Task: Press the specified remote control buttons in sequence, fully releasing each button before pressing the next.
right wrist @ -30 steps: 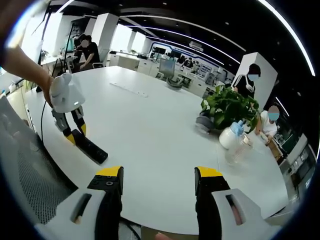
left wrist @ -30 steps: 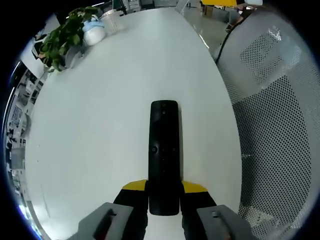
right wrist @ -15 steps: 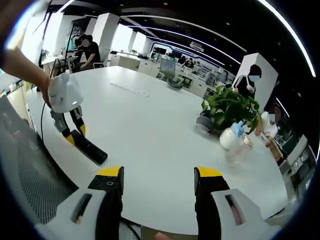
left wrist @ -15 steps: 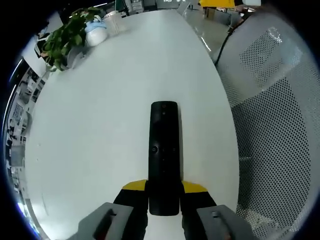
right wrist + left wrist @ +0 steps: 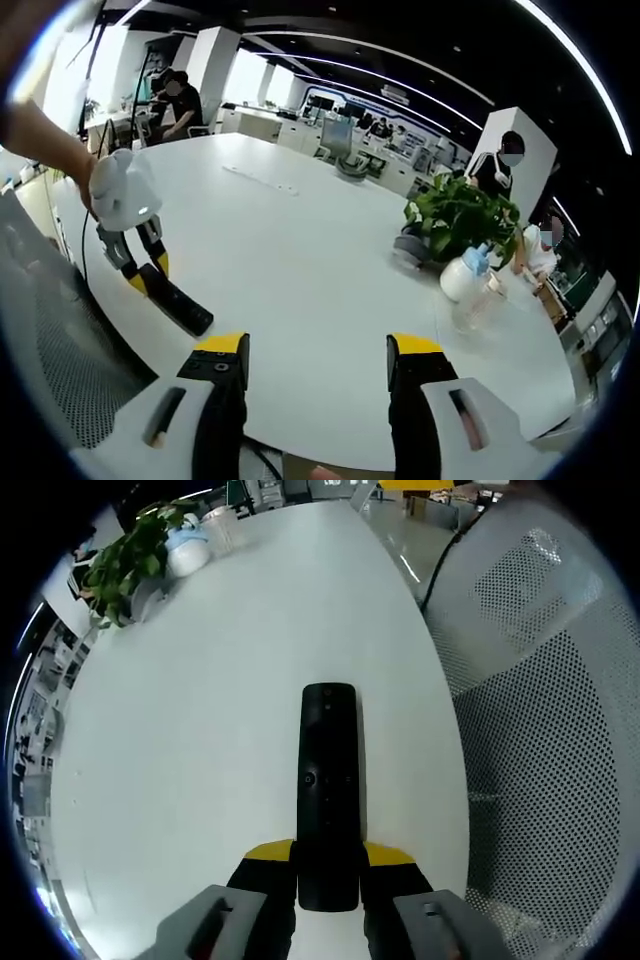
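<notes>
Since a second ago little had moved; in the right gripper view the left gripper [image 5: 150,280] and remote [image 5: 177,304] had drifted slightly toward 8 o'clock, and in the left gripper view the chair [image 5: 540,730] mesh had slid a bit, so mostly camera shift; remote sat the same between the jaws. Left gripper [image 5: 328,865] was closed on the near end of the remote [image 5: 328,780]; remote pointed to 12 o'clock over the white table [image 5: 200,710], whether resting on it or just above, can't tell. Right gripper [image 5: 315,360] stood wide open, holding nothing, well apart from the remote, which lay at its 9 o'clock; plant [image 5: 455,215] and spray bottle [image 5: 462,275] at 2 o'clock. Step in hand looked like holding the remote steady, no button pressed yet; next move likely called for bringing the right gripper across, closing or angling a jaw tip onto the first button, pressing, then lifting fully off.
</notes>
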Demonstrator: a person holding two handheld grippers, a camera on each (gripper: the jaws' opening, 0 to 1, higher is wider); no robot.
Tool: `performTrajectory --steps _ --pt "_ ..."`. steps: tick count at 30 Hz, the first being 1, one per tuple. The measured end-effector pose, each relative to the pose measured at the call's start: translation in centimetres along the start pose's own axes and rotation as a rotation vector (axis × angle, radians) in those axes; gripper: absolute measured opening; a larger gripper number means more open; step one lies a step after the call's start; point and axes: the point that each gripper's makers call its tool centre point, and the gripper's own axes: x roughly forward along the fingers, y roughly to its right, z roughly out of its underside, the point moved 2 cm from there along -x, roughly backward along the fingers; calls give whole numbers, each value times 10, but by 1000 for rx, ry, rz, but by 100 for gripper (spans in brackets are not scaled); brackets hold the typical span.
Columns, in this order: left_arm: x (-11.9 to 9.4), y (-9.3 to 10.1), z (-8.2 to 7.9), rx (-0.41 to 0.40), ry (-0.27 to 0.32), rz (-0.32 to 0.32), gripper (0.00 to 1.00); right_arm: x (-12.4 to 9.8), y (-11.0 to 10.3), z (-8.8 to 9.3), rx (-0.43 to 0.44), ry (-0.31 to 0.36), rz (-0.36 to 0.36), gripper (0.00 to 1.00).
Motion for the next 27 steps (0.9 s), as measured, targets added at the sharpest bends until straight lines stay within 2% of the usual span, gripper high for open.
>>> performTrajectory --steps 14,19,22,27 --pt "0 9 -2 -2 17 -11 24 -1 -3 -3 2 23 -12 52" --pt "0 11 -3 11 18 -16 24 -3 -2 -7 22 41 -16 46" --pt "0 12 -3 25 22 -24 24 -4 -6 -9 107 51 -56 40" --pt "-1 12 -3 14 35 -37 24 -4 -7 -15 104 66 -66 35"
